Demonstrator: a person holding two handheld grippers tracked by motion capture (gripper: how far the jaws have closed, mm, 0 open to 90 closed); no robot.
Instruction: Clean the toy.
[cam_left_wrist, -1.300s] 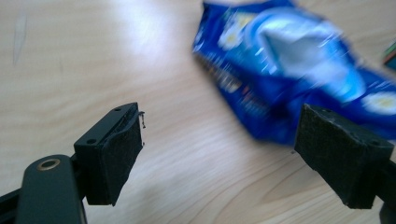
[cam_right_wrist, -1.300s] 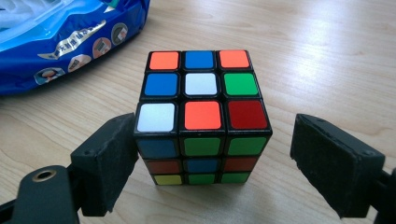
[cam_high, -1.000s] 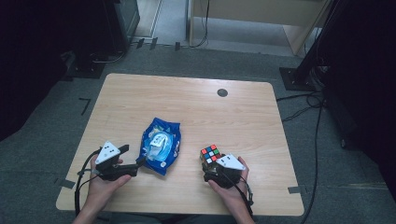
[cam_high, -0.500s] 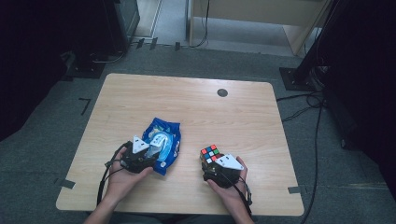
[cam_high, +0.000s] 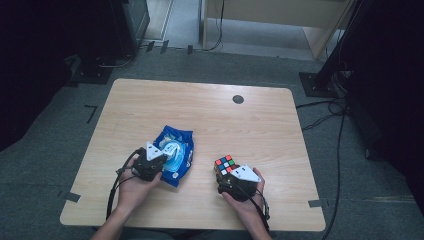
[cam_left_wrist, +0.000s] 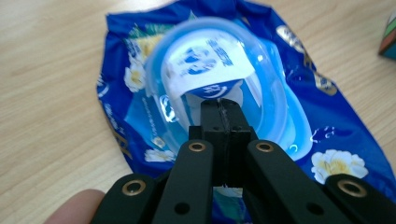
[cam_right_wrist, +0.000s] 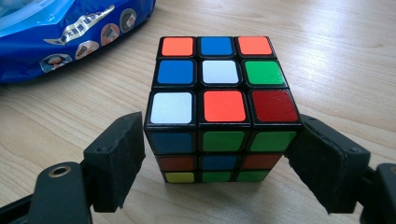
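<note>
A blue wet-wipes pack (cam_high: 179, 146) with a clear round lid (cam_left_wrist: 187, 88) lies at the front left of the wooden table (cam_high: 210, 120). My left gripper (cam_high: 166, 160) has just been closing and is now shut, its tip (cam_left_wrist: 219, 108) against the lid's near part; I cannot tell whether anything thin is pinched. A Rubik's cube (cam_high: 225, 164) stands on the table to the right. My right gripper (cam_high: 226, 173) holds it from the near side, with its pads (cam_right_wrist: 119, 158) flush on the cube's (cam_right_wrist: 219, 74) left and right faces.
A black round grommet (cam_high: 238, 99) sits near the table's far edge. The pack's edge (cam_right_wrist: 70, 32) lies a short way left of the cube. Cables (cam_high: 340, 125) and a black stand foot (cam_high: 320, 82) are on the floor at the right.
My left hand has moved right from the table's front left onto the wipes pack, and its jaws have shut. The right hand and the cube have stayed in place.
</note>
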